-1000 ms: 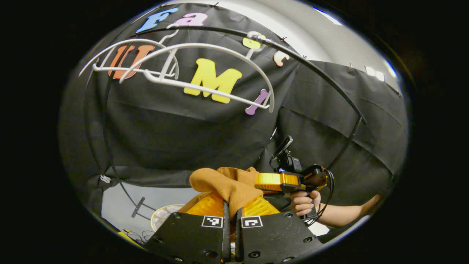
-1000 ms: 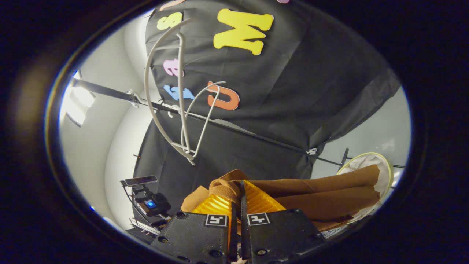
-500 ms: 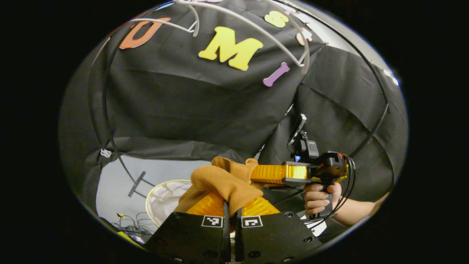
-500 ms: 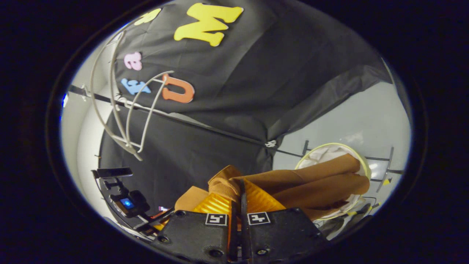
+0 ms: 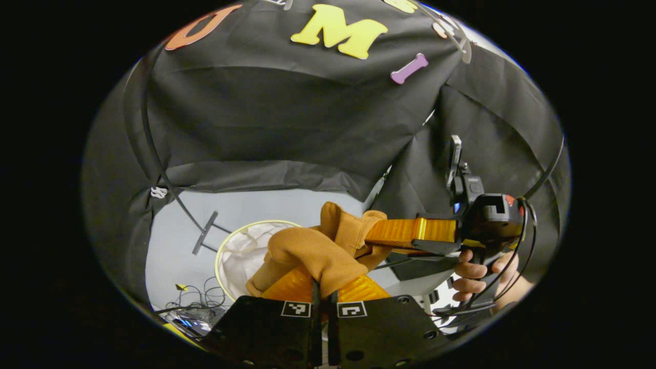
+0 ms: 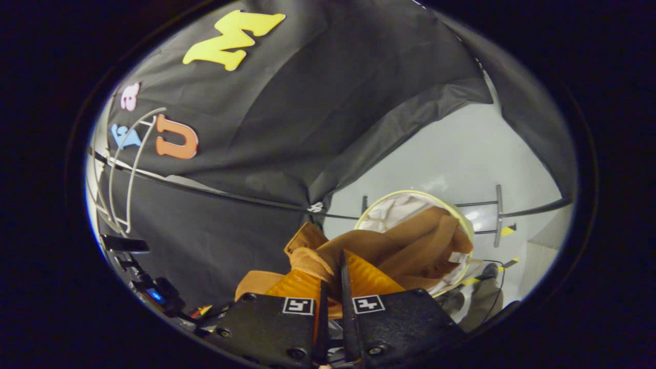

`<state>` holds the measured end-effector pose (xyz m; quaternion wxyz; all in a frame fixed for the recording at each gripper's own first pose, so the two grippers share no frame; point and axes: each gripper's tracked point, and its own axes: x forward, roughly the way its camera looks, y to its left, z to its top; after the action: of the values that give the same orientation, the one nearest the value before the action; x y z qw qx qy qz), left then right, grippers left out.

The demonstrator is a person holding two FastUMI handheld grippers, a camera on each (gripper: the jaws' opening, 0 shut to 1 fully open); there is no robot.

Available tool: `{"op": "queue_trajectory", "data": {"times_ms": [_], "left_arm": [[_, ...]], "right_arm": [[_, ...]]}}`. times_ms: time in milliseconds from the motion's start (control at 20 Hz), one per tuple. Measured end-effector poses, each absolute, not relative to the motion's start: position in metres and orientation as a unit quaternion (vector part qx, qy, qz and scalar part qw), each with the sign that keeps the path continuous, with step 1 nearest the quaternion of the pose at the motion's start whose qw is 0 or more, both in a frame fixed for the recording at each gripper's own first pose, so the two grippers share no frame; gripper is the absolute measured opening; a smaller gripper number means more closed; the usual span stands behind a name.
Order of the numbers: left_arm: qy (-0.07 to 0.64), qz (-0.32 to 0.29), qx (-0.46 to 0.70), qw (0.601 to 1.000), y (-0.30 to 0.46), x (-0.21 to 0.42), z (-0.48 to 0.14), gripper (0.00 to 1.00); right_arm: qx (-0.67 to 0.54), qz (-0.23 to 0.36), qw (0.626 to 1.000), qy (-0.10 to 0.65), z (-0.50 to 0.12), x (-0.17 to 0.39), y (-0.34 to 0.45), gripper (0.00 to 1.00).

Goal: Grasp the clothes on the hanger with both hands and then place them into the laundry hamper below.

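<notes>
One brown garment, one round white laundry hamper, and two white hangers on a black rail at the frame's left. The left gripper and right gripper each pinch bunched cloth, fingers nearly closed. The garment trails into the hamper on a pale floor. In the left gripper view, a hand grips the right gripper's handle.

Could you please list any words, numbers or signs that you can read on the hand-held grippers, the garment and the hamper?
Left hand-held gripper: two square coded markers, patterns only, no words.
Right hand-held gripper: two similar square markers, no words.
Brown garment: a pale tag, too small to read.
Hamper: no text to be seen.
</notes>
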<state>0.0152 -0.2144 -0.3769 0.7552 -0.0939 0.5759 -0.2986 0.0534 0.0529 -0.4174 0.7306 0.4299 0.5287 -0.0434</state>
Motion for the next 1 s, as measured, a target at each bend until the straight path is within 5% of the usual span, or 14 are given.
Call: {"op": "queue_trajectory", "data": {"times_ms": [300, 400, 450, 500, 550, 750, 800, 850, 900, 1000], "left_arm": [[0.653, -0.25, -0.021, 0.715, -0.194, -0.003, -0.438, 0.13], [0.658, -0.237, -0.05, 0.713, -0.202, -0.003, -0.442, 0.41], [0.656, -0.228, -0.064, 0.717, -0.2, -0.003, -0.437, 0.37], [0.65, -0.219, -0.072, 0.724, -0.196, 0.002, -0.432, 0.62], [0.645, -0.211, -0.073, 0.731, -0.19, 0.005, -0.427, 0.6], [0.617, -0.181, -0.062, 0.763, -0.176, 0.011, -0.391, 0.95], [0.607, -0.17, -0.061, 0.774, -0.174, 0.013, -0.381, 0.9], [0.595, -0.16, -0.062, 0.785, -0.173, 0.013, -0.37, 1.0], [0.583, -0.149, -0.062, 0.796, -0.172, 0.016, -0.357, 0.91], [0.553, -0.137, -0.064, 0.819, -0.174, 0.021, -0.326, 0.94]], "right_arm": [[0.377, -0.098, 0.736, 0.555, -0.422, 0.035, 0.038, 0.37], [0.338, -0.106, 0.754, 0.553, -0.417, 0.027, 0.026, 0.48], [0.312, -0.118, 0.765, 0.551, -0.41, 0.018, 0.012, 0.59], [0.284, -0.131, 0.78, 0.543, -0.407, 0.014, -0.001, 0.67], [0.258, -0.14, 0.793, 0.534, -0.4, 0.011, -0.014, 0.76], [0.207, -0.12, 0.837, 0.492, -0.354, 0.011, -0.028, 0.76], [0.196, -0.112, 0.849, 0.478, -0.339, 0.011, -0.03, 0.78], [0.184, -0.105, 0.863, 0.459, -0.326, 0.01, -0.034, 0.76], [0.173, -0.098, 0.879, 0.434, -0.311, 0.01, -0.04, 0.76], [0.152, -0.09, 0.904, 0.39, -0.274, 0.004, -0.049, 0.77]]}}
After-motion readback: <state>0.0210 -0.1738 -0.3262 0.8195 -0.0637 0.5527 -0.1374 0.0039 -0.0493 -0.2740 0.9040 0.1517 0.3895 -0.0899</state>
